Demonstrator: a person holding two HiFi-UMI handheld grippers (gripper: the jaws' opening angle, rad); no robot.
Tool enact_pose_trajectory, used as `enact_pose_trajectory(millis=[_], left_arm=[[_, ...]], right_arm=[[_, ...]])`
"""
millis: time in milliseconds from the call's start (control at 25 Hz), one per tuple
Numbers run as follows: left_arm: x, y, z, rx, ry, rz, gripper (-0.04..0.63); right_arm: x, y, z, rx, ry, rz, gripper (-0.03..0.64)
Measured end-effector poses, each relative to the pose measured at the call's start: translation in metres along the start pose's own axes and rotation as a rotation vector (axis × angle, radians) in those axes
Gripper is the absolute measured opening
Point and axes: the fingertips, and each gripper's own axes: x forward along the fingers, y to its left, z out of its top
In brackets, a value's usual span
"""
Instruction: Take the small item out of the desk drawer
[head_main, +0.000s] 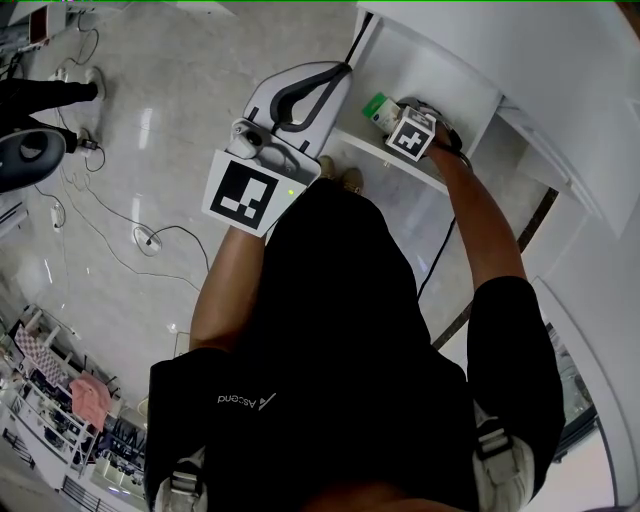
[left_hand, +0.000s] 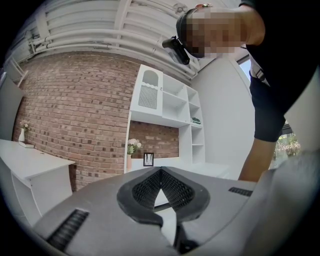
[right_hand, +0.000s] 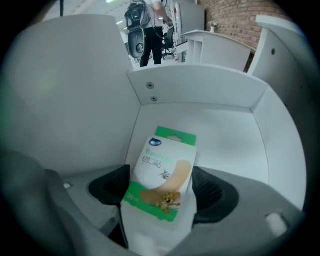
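Observation:
A small white and green box of bandages (right_hand: 164, 175) stands tilted in the white open drawer (right_hand: 210, 100), its printed face towards the right gripper view. My right gripper (right_hand: 162, 190) points steeply down into the drawer, and its dark pads (right_hand: 112, 187) flank the box's two sides; I see no squeeze on it. In the head view the box (head_main: 377, 106) shows as a green spot beside the right gripper's marker cube (head_main: 412, 135). My left gripper (head_main: 340, 72) is held level beside the drawer, its jaws closed tip to tip on nothing (left_hand: 161, 172).
The drawer juts from a white desk (head_main: 560, 90) at the right. Cables (head_main: 150, 235) trail over the marble floor at the left. A person (right_hand: 147, 30) stands far off. White shelves (left_hand: 170, 105) stand against a brick wall ahead of the left gripper.

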Motion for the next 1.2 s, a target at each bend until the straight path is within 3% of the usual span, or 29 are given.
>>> enact_pose_trajectory(millis=[440, 840, 1200], left_arm=[[-0.001, 0.001, -0.003, -0.013, 0.001, 0.001, -0.002], [0.001, -0.001, -0.004, -0.021, 0.004, -0.022, -0.002], [0.002, -0.002, -0.001, -0.025, 0.004, -0.040, -0.002]], right_arm=[[-0.009, -0.009, -0.004, 0.053, -0.029, -0.019, 0.334], [-0.023, -0.014, -0.008, 0.085, -0.053, -0.052, 0.324], [-0.046, -0.021, 0.000, 0.179, -0.173, -0.048, 0.322]])
